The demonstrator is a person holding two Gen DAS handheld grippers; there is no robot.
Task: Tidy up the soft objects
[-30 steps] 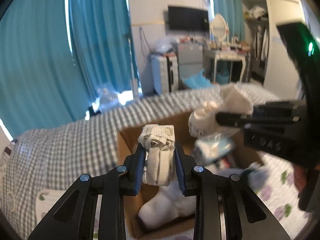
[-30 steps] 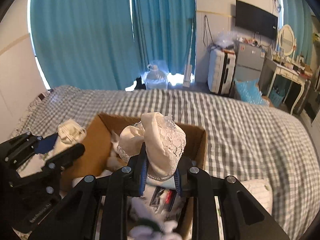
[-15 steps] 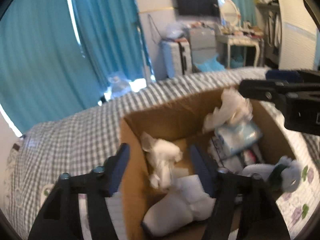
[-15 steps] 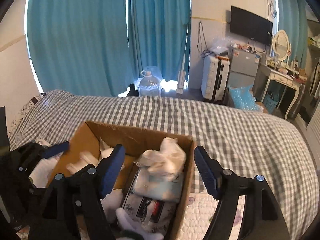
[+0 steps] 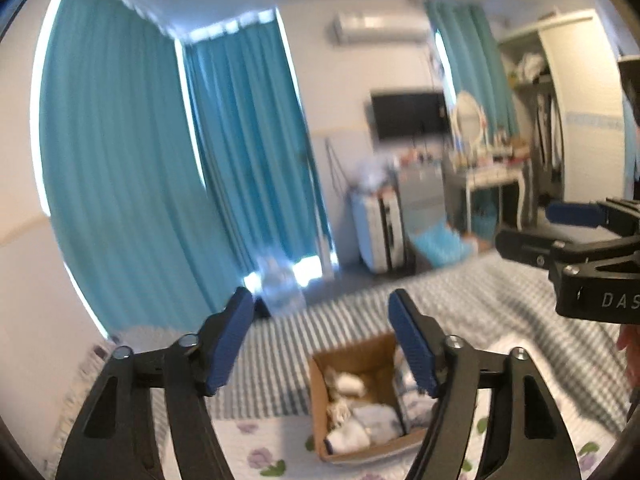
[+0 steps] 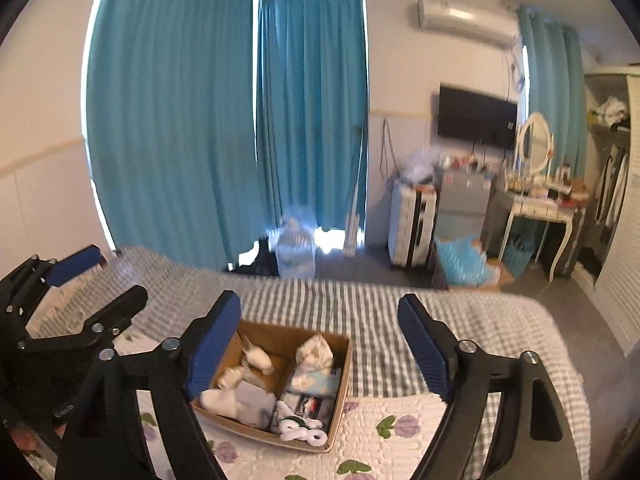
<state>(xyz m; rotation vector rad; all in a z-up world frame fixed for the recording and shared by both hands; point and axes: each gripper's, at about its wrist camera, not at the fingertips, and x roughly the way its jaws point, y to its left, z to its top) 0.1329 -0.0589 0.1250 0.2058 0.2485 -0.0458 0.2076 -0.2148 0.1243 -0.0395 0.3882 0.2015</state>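
Cardboard, brown and open-topped, forms the box (image 6: 340, 364) on the grey-checked bed (image 6: 480, 320), holding white and cream soft items (image 6: 256, 356). The left gripper (image 5: 322, 338) and the right gripper (image 6: 320, 340) hang above it, jaws wide apart, empty. Only the right wrist view shows the box's green-and-white plush (image 6: 300, 428).

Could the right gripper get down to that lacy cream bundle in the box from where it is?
Probably yes: the right gripper is open and empty above the cardboard box, and the lacy bundle lies uncovered on top.
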